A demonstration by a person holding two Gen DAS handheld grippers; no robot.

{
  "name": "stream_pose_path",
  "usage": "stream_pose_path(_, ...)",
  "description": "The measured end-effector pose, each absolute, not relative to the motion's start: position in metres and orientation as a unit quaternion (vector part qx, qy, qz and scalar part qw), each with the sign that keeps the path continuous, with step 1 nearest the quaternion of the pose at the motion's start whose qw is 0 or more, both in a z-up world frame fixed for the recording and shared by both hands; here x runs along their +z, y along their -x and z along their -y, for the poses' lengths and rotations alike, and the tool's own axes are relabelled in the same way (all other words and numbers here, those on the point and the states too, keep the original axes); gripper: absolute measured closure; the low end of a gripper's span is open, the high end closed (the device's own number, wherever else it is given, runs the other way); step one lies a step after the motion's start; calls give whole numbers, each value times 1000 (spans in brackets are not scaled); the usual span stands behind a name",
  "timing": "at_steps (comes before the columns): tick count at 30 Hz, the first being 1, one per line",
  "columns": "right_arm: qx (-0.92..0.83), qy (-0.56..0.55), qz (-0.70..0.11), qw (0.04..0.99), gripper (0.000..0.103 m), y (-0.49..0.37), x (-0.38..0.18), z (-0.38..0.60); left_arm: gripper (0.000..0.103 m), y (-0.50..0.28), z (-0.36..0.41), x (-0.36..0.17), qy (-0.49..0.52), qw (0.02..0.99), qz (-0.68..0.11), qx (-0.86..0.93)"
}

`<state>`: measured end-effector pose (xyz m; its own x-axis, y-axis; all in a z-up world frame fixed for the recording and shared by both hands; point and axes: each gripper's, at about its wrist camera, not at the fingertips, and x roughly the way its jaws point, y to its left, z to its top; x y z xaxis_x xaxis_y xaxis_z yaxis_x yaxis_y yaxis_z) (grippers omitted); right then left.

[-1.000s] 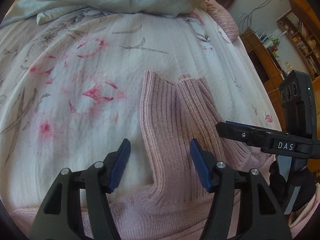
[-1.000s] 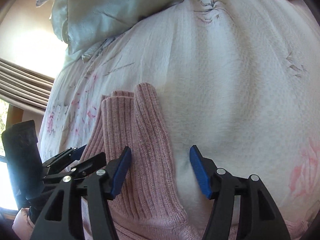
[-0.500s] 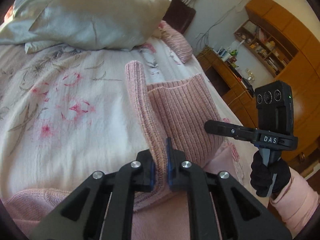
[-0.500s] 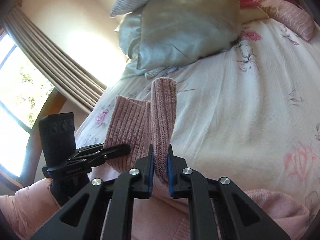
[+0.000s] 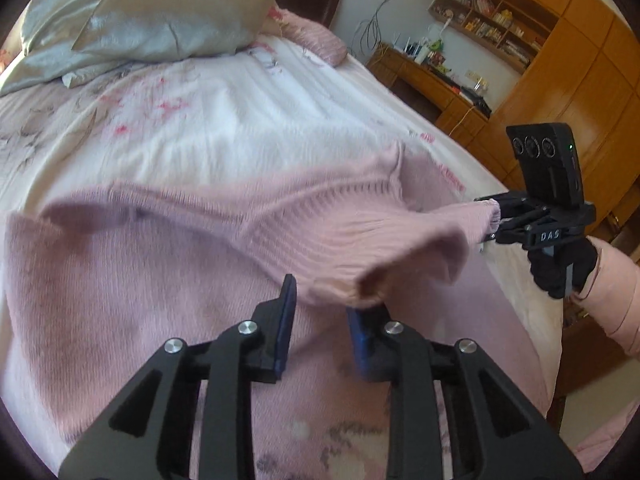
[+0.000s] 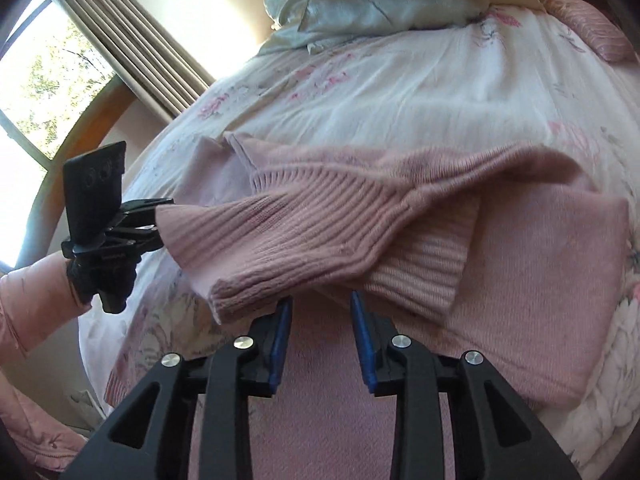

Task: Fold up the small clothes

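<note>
Both claws, left (image 5: 318,322) and right (image 6: 320,326), gape above the pink sweater (image 5: 160,280), pillows (image 5: 160,12) behind.

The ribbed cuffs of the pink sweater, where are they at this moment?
The cuffs lie folded over the sweater body on the bedspread, just beyond the fingertips of both grippers; pillows sit far behind.

Ahead of the matt black plastic claw (image 5: 320,312) lies a ribbed pink knit sweater (image 5: 320,240); beyond it, a crinkled cloth bedspread (image 5: 240,120), satin-glossy pillow (image 5: 168,12), polished wood cupboards (image 5: 580,60).
</note>
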<state>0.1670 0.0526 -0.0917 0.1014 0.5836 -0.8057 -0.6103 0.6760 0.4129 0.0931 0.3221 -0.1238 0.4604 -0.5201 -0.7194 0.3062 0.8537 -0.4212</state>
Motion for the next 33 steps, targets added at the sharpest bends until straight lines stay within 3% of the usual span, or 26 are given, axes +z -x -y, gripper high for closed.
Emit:
stream_pose_path(4, 410, -29, -521, 748, 70, -161, -71, -47, 77, -86, -327, -98, 147, 859, -422, -249)
stream_pose_path(7, 427, -62, -486, 760, 61, -163, -45, -57, 60, -86, -312, -73, 172, 869, -387, -256)
stream_pose_path(8, 423, -63, -487, 761, 60, -166, -43, -64, 59, -90, -303, -71, 169, 867, -390, -261)
stream_pose_path(15, 346, 18, -566, 749, 65, -164, -106, -102, 65, -104, -266, -128, 94, 839, -495, -207)
stream_pose_path(19, 318, 34, -578, 751, 75, -160, -129, -102, 62, -102, -277, -149, 109, 831, -513, -188)
stream_pose_path(24, 307, -7, -584, 751, 74, -162, -128, -97, 64, -94, -279, -148, 98, 827, -528, -166)
stream_pose_path(27, 326, -60, -559, 760, 61, -144, -94, -74, 63, -67, -296, -124, 115, 832, -523, -149)
stream_pose_path(29, 328, -68, -543, 770, 51, -119, -72, -55, 54, -35, -310, -107, 128, 834, -519, -134)
stream_pose_path(33, 295, -63, -556, 774, 48, -53, -58, -12, 50, 42, -332, -93, 150, 819, -546, -92)
